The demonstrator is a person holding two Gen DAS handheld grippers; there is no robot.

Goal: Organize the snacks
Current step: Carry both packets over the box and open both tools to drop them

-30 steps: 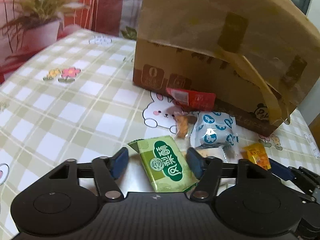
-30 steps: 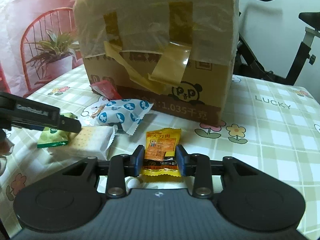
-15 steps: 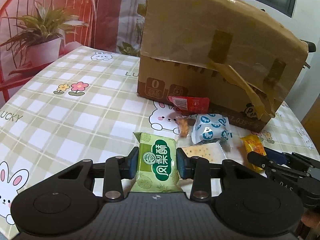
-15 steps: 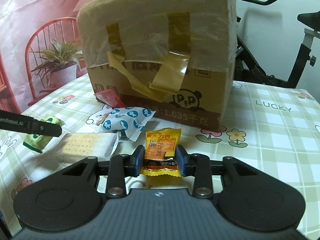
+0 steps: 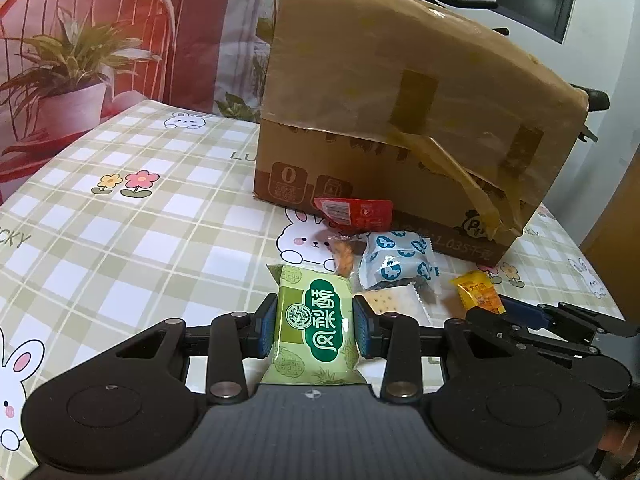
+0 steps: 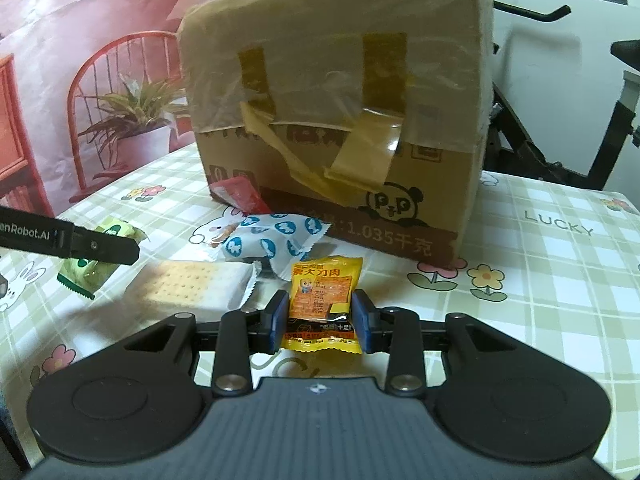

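Observation:
My left gripper [image 5: 314, 326] is shut on a green pineapple-cake packet [image 5: 316, 312], pads pressing both of its long sides. In the right wrist view the same packet [image 6: 86, 276] hangs tilted just above the tablecloth. My right gripper [image 6: 320, 322] is shut on a small yellow snack packet [image 6: 322, 292], low over the table. Loose between them lie a cracker packet [image 6: 192, 284], a blue-and-white packet [image 6: 272, 240], a red packet [image 5: 354, 210] and a small clear packet of orange snacks [image 5: 344, 254].
A tall taped cardboard box [image 5: 400, 120] stands right behind the snacks. The checked tablecloth [image 5: 120, 220] stretches away to the left. A potted plant [image 5: 68, 92] and a red chair sit beyond the table's far left edge; exercise-bike parts [image 6: 560, 120] are behind on the right.
My left gripper's jaws closed onto the green packet and raised it slightly toward the camera. The right gripper kept its hold on the yellow packet without moving.

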